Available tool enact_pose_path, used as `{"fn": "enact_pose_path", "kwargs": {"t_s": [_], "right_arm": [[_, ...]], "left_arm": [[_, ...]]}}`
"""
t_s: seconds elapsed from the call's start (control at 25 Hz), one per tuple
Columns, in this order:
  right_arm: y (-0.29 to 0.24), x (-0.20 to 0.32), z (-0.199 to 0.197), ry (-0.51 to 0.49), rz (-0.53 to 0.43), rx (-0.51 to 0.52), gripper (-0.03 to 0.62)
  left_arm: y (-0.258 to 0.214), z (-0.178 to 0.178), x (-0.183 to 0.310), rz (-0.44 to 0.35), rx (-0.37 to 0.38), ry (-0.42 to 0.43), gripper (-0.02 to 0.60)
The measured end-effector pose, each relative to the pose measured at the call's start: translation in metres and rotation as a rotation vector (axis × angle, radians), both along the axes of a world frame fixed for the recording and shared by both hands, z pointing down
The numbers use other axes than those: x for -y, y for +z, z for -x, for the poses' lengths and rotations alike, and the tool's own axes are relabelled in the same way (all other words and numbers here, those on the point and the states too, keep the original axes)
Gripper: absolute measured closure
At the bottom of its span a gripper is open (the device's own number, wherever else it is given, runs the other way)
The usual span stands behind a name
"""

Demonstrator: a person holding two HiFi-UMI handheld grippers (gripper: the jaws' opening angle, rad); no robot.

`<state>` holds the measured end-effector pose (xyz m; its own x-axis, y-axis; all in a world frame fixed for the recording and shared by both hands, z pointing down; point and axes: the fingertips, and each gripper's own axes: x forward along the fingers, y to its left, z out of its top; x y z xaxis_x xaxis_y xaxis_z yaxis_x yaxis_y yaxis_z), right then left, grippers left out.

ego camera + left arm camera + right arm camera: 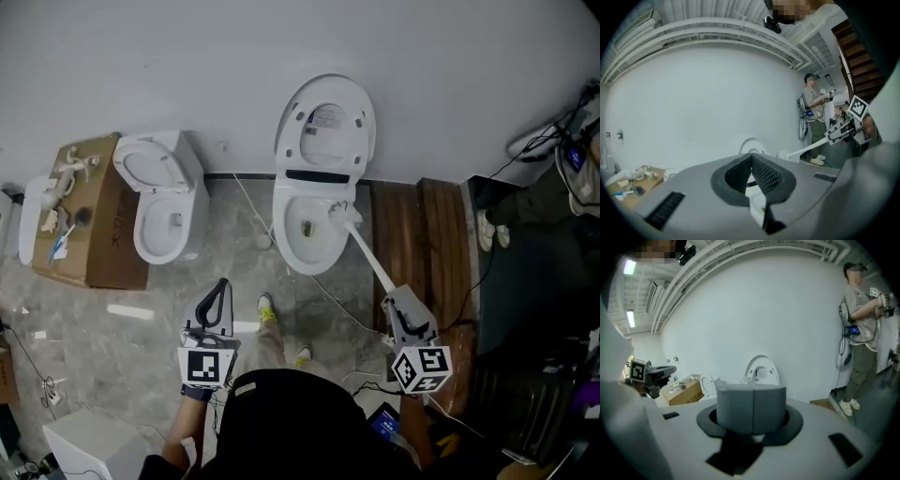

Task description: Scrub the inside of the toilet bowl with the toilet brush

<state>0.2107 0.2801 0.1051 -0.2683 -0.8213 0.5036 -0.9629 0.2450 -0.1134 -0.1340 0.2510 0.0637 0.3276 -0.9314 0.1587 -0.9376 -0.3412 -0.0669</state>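
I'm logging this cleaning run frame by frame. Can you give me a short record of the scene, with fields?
Toilet: white ceramic toilet, lid up
Tool: white long-handled toilet brush, head at the bowl's rear right rim
Right gripper: shut on the brush handle
Left gripper: shut, holding nothing, apart from the toilet
Nearby: smaller white toilet, brown cardboard box

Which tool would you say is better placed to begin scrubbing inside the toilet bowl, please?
Right. The right tool is shut on the long white toilet brush, whose head is over the open white ceramic toilet bowl. The left tool is shut, holding nothing.
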Motion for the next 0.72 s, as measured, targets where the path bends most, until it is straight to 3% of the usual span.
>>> {"fn": "enact_pose_path", "kwargs": {"t_s": [0.12, 0.24, 0.44, 0.72], "right_arm": [[0.011, 0.035, 0.020, 0.032, 0.049, 0.039, 0.445], [0.029, 0.067, 0.038, 0.049, 0.100, 0.022, 0.445], [0.072, 0.111, 0.052, 0.039, 0.139, -0.128, 0.445], [0.168, 0.163, 0.065, -0.089, 0.200, -0.329, 0.445]], "left_arm": [[0.009, 0.004, 0.053, -0.001, -0.025, 0.070, 0.571], [0.031, 0.003, 0.103, -0.005, 0.002, 0.163, 0.570], [0.084, -0.007, 0.164, 0.027, 0.072, 0.304, 0.571], [0.184, -0.015, 0.210, 0.107, 0.059, 0.323, 0.571]]}}
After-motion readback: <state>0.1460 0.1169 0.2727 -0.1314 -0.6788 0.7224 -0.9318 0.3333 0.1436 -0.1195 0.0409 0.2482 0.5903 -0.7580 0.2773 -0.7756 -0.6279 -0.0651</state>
